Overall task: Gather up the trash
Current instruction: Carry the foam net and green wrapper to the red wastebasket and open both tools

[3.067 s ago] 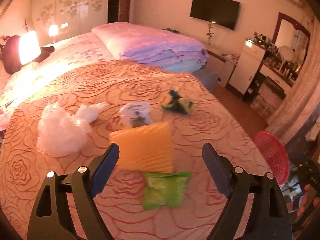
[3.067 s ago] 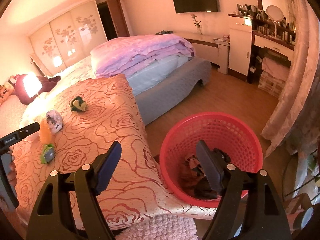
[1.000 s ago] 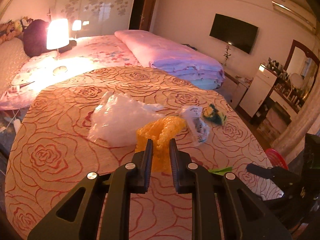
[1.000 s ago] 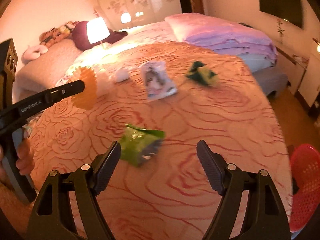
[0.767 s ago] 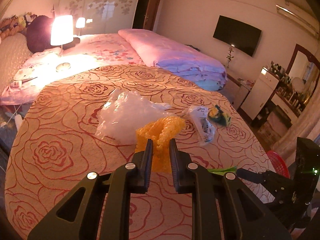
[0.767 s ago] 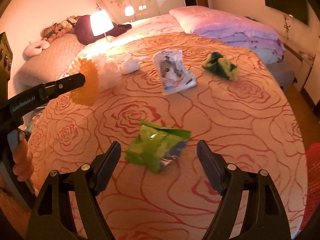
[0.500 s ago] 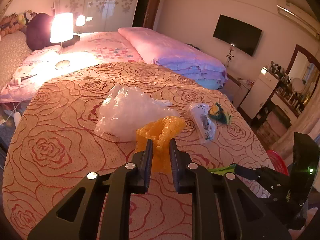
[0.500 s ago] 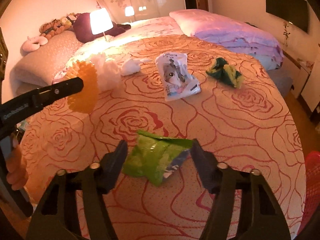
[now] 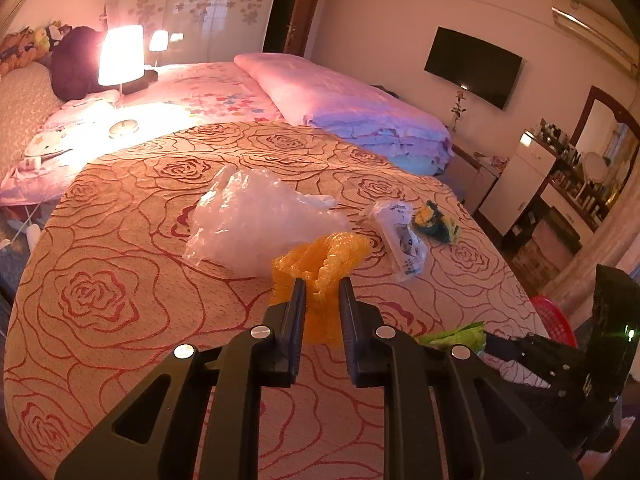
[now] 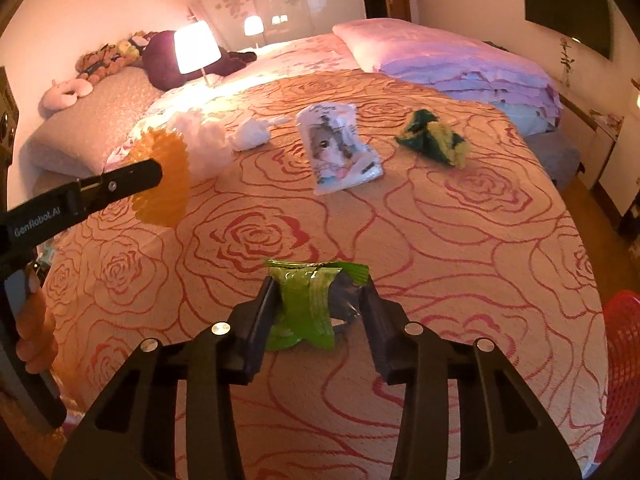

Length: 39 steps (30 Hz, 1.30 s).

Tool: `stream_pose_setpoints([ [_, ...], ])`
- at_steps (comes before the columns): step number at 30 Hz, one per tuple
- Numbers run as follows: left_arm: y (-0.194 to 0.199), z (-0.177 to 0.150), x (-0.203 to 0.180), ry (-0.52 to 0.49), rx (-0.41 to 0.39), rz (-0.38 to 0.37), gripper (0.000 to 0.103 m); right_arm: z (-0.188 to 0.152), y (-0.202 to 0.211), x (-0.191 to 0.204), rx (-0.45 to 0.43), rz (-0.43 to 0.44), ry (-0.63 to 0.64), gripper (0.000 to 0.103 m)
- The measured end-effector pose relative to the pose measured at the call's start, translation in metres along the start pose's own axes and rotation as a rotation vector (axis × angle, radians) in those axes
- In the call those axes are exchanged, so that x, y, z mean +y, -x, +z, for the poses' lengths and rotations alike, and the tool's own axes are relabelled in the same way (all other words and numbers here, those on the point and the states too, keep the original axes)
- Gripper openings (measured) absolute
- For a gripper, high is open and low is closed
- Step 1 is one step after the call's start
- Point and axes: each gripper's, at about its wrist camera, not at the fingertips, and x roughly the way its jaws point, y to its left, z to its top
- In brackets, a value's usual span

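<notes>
A rose-patterned bedspread [image 10: 460, 240] carries a cat-print packet [image 10: 340, 152], with a crumpled clear plastic bag [image 9: 256, 220] beside it. The left gripper [image 9: 322, 300] clenches orange bubble wrap [image 9: 320, 264]; the right gripper [image 10: 320, 304], its jaws just closing, pinches a green wrapper [image 10: 308, 300].

Plastic bag [image 9: 256, 224] left of pouch [image 9: 402, 240]; crumpled wrapper [image 9: 436, 225] right, all on bedspread [image 9: 120, 264].

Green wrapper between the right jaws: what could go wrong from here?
The right gripper has just been closing on the green wrapper, which is crumpled and slick-looking, so it may slip or pinch the bedspread beneath. The left gripper holds the orange bubble wrap only by its lower edge; a swing toward the red basket could shake it loose.
</notes>
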Motion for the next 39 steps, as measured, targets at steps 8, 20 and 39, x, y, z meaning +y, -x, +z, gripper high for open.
stream_pose_setpoints([
  [8, -0.001, -0.003, -0.016, -0.026, 0.012, -0.02, 0.016, 0.003, 0.019, -0.023, -0.047, -0.045, -0.052, 0.041],
  [20, -0.003, -0.003, -0.047, -0.089, 0.015, -0.06, 0.016, 0.005, 0.049, -0.056, -0.124, -0.124, -0.099, 0.041],
  [39, -0.009, 0.004, -0.117, -0.227, 0.015, -0.142, 0.016, 0.004, 0.098, -0.098, -0.225, -0.223, -0.174, 0.041],
])
